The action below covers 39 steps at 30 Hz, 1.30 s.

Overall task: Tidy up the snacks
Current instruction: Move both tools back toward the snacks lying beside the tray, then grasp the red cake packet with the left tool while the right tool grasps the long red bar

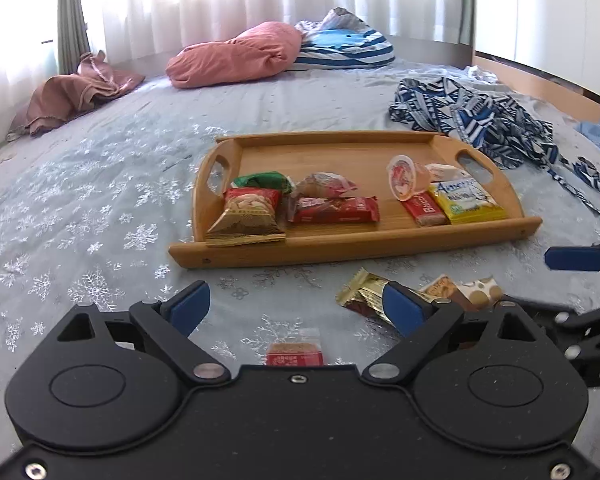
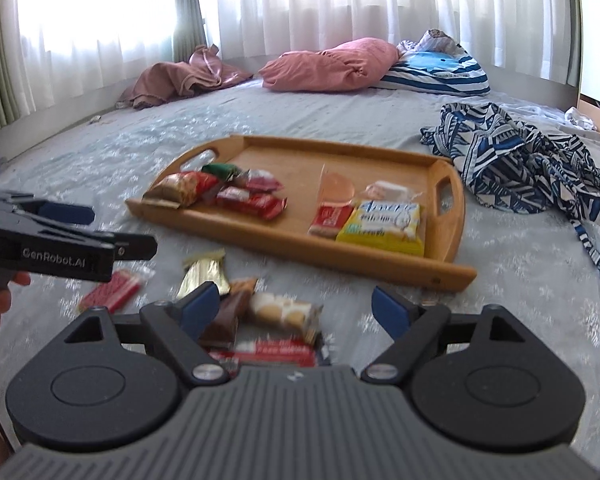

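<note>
one tray [image 1: 352, 250], two pillows [image 1: 236, 58], two grippers [image 1: 296, 312]

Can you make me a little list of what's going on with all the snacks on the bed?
place: bed with a snowflake cover
tray: wooden tray on the bed, snacks in two groups
tray left group: peanut bag, red bar
tray right group: yellow packet, jelly cup
snacks off the tray: gold wrapper, cookie pack, red packet
left gripper: open, holding nothing
right gripper: open, over the loose snacks
</note>
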Available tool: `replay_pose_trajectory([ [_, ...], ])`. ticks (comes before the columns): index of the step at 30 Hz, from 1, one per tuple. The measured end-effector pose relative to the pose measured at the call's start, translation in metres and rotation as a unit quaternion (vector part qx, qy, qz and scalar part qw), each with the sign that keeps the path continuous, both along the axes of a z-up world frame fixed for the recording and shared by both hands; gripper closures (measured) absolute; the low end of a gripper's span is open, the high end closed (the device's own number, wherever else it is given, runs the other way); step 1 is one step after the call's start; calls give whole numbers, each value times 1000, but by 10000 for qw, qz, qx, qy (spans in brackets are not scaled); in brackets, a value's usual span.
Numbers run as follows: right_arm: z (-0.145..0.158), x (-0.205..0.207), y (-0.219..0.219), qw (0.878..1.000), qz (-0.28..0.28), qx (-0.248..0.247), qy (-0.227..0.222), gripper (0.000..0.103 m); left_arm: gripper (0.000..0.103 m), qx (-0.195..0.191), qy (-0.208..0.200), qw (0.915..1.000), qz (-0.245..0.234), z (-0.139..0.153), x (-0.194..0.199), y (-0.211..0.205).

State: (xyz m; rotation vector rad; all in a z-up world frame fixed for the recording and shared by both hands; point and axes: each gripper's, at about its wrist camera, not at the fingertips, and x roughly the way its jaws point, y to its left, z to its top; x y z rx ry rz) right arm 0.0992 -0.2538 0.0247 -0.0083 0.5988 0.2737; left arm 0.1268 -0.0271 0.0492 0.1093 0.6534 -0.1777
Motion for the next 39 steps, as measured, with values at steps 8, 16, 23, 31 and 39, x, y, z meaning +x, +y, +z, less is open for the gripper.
replay_pose_trajectory([
  [8, -13, -15, 7, 9994, 223, -3, 256, 9, 10, -331, 902, 9954, 50, 0, 7, 9],
  [16, -21, -20, 20, 9987, 303, 96, 388, 3, 29, -292, 1499, 9882, 143, -11, 15, 13],
  [23, -23, -17, 35, 9978, 336, 326, 465, 2, 48, -356, 1656, 9855, 91, -18, 18, 7],
  [31, -23, -20, 53, 9985, 340, -74, 420, 17, 72, -585, 1659, 9844, 13, -15, 19, 6],
  [39, -14, -29, 39, 9994, 188, -95, 284, 79, 72, -969, 1725, 9801, 155, -12, 26, 9],
])
